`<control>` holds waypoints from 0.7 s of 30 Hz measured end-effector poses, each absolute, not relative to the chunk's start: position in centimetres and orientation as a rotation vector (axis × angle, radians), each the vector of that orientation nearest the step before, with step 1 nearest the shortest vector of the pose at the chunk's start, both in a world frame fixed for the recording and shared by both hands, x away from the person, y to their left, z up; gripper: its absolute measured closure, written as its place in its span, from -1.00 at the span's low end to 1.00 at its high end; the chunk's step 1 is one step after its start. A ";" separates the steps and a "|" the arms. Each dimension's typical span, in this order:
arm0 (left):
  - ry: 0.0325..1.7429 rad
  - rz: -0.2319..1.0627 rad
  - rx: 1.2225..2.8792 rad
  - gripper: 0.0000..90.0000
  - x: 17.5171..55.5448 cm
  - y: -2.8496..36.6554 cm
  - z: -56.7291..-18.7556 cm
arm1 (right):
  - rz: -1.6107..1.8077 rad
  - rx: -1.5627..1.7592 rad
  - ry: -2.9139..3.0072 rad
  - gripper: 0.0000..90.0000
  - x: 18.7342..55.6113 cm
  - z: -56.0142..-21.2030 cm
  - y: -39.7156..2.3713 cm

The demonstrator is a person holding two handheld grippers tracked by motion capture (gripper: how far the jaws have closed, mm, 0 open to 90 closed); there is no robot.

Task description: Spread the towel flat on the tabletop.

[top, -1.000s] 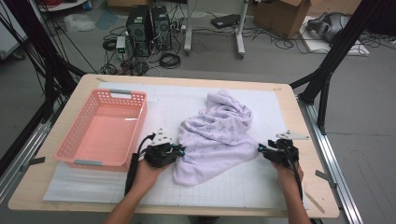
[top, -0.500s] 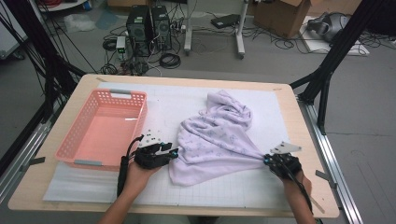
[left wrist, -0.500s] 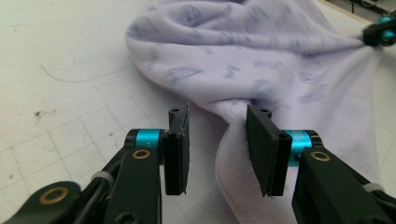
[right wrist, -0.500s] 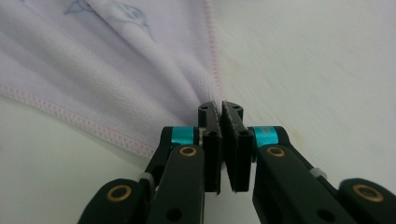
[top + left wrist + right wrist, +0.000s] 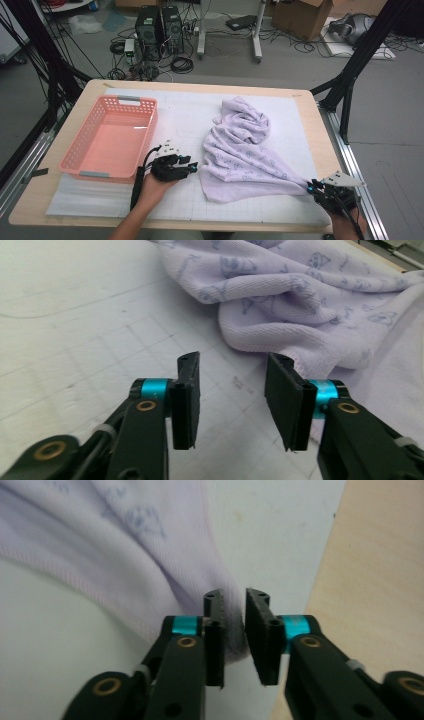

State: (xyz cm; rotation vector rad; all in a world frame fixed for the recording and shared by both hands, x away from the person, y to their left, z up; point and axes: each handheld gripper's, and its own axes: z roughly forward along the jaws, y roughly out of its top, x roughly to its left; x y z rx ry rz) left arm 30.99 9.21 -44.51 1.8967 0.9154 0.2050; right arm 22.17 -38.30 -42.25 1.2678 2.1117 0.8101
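Since the earlier frames my right gripper [image 5: 314,189] has drawn outward toward the near right corner of the table [image 5: 310,107], pulling a corner of the lilac towel [image 5: 240,155] into a long point; my left gripper [image 5: 192,167] has hardly shifted.

In the right gripper view the fingers [image 5: 215,630] stand a narrow gap apart with the towel's corner [image 5: 231,630] bunched between them. The cloth lies against the left pad; I cannot tell whether the right pad presses on it. These jaws have just been opening a little.

In the left gripper view my fingers [image 5: 187,390] are clearly apart, with bare gridded mat [image 5: 90,330] between them and nothing held. They have just been opening. The right-hand pad sits just beside the towel's hemmed edge [image 5: 260,342].

The towel is spread over the middle and right of the white mat [image 5: 185,112], crumpled into a heap at its far end. The pink basket [image 5: 80,150] stands to the left of my left gripper, apart from the towel.
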 end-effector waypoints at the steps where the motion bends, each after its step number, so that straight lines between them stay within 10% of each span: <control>1: 0.923 0.188 1.892 0.14 31.2 8.8 -44.5 | 0.826 1.262 2.104 0.62 22.4 -42.0 -38.0; 11: 0.944 0.113 1.928 -0.07 32.9 5.1 -45.3 | 0.905 1.228 2.113 0.37 26.9 -41.9 -34.5; 16: 0.938 0.213 1.998 0.75 33.0 4.1 -45.2 | 0.955 1.262 2.144 0.13 30.5 -42.6 -32.2; 21: 0.907 0.241 2.012 0.86 32.7 5.0 -44.8 | 0.975 1.277 2.183 0.00 33.0 -43.3 -29.6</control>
